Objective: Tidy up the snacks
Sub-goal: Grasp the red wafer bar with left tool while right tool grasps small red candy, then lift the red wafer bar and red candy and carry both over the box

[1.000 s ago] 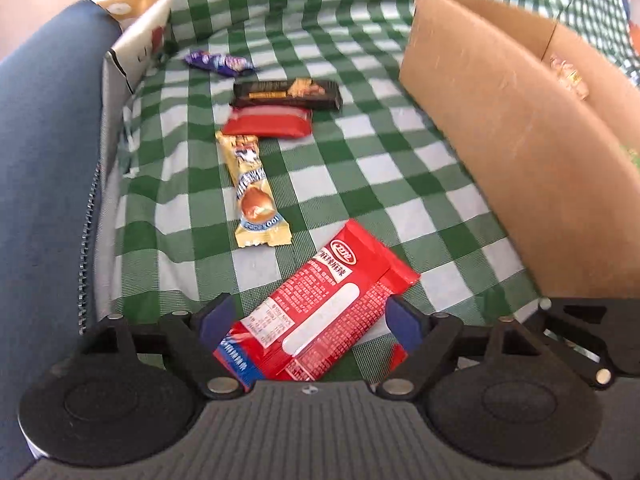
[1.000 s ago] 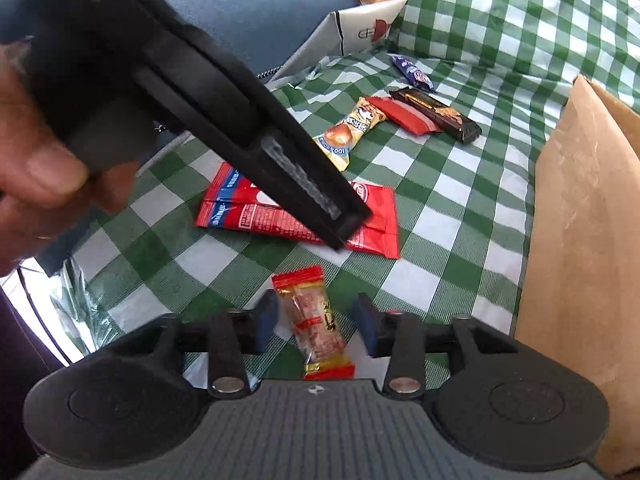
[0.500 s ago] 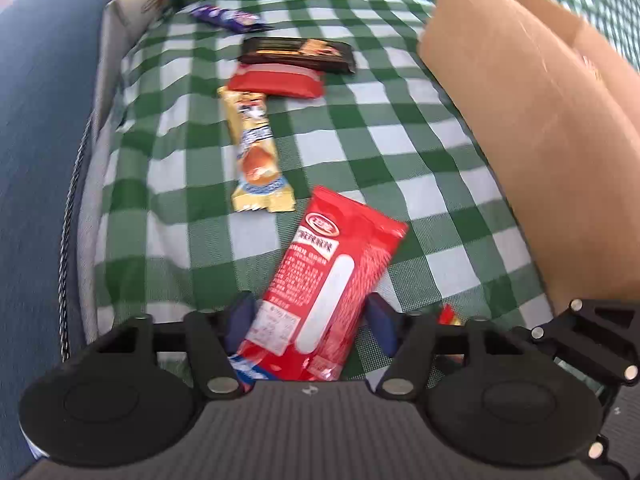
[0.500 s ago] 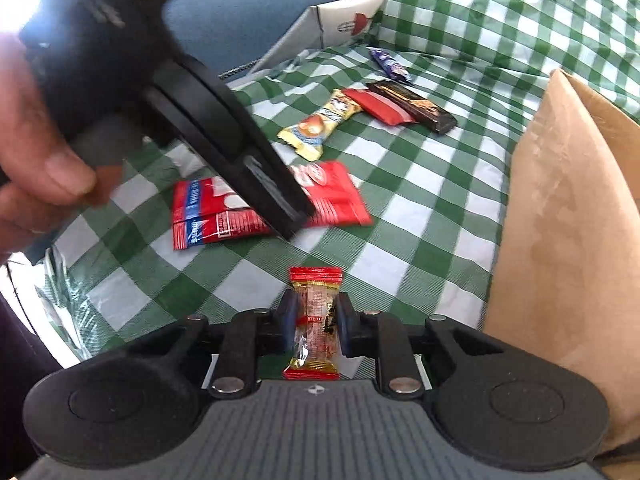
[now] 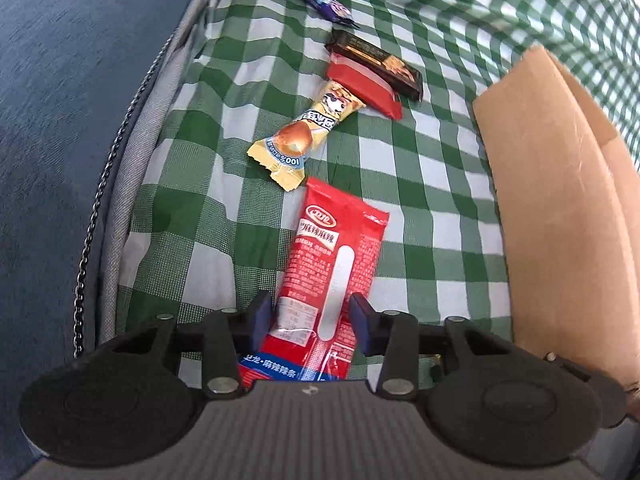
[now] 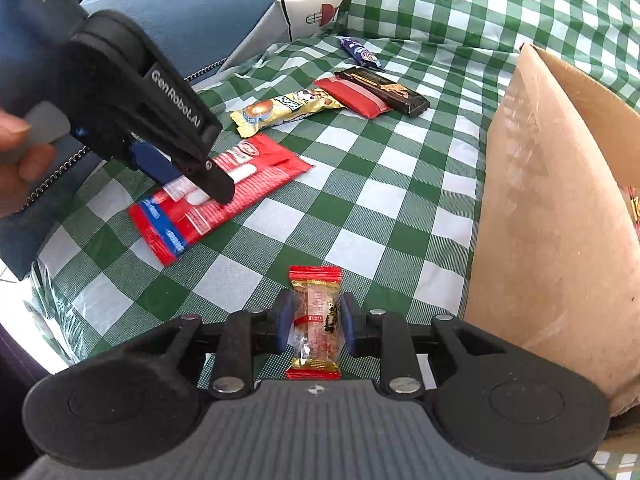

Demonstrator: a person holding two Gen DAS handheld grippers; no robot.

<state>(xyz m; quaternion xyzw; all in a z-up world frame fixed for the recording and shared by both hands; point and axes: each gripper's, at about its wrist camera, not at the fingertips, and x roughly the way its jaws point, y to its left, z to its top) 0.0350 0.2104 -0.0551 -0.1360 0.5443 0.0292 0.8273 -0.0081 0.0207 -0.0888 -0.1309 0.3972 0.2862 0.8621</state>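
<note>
My left gripper (image 5: 312, 314) is shut on a long red spicy-strip packet (image 5: 332, 260) lying on the green checked cloth; the packet also shows in the right wrist view (image 6: 224, 196), under the left gripper (image 6: 188, 172). My right gripper (image 6: 316, 322) is shut on a small red-and-gold candy (image 6: 316, 320), held upright between the blue pads. A brown cardboard box (image 6: 552, 208) stands just right of it and also shows in the left wrist view (image 5: 560, 216).
Farther back on the cloth lie a yellow snack bar (image 5: 304, 136), a red packet (image 5: 364, 84), a dark chocolate bar (image 5: 376, 62) and a purple candy (image 5: 320, 0). A blue cushion (image 5: 60, 120) borders the left. A white paper bag (image 6: 316, 8) stands at the back.
Both grippers have closed: the left onto the red packet, the right onto the small candy. The left gripper also swung so that the packet now lies straight between its fingers.
</note>
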